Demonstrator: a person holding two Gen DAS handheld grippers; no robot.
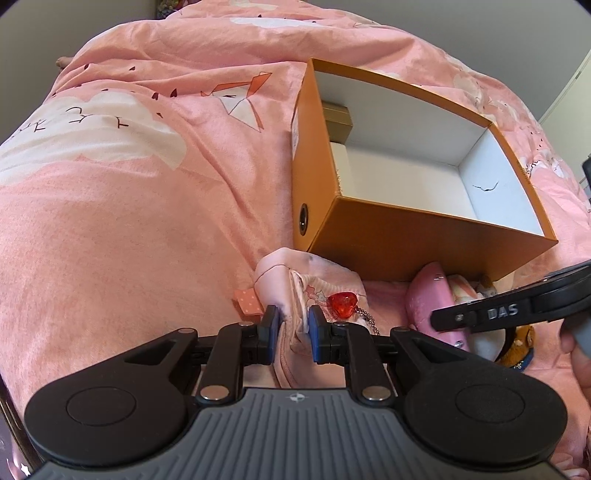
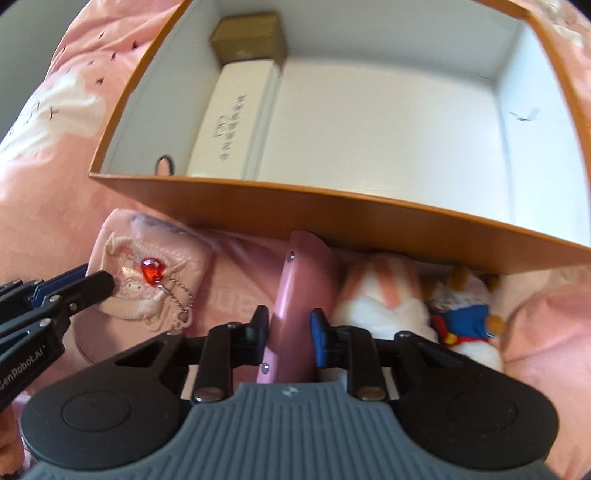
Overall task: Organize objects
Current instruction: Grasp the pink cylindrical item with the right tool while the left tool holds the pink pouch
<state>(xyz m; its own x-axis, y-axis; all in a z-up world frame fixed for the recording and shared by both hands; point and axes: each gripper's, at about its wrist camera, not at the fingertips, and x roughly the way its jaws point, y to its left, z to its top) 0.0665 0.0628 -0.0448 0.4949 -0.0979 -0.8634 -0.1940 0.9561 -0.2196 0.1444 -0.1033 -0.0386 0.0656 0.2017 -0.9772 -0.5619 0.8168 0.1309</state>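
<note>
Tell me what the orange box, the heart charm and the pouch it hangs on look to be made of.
Orange box: matte cardboard, thin folded walls, white inside. Heart charm: glossy, faceted, translucent red, probably plastic, though glass cannot be ruled out. Pouch: soft pink fabric, creased.

A pink bedcover [image 1: 147,184] printed with white clouds and origami shapes is lying rumpled across the bed, daylight falling evenly, beneath a pale wall [image 1: 480,22].
</note>
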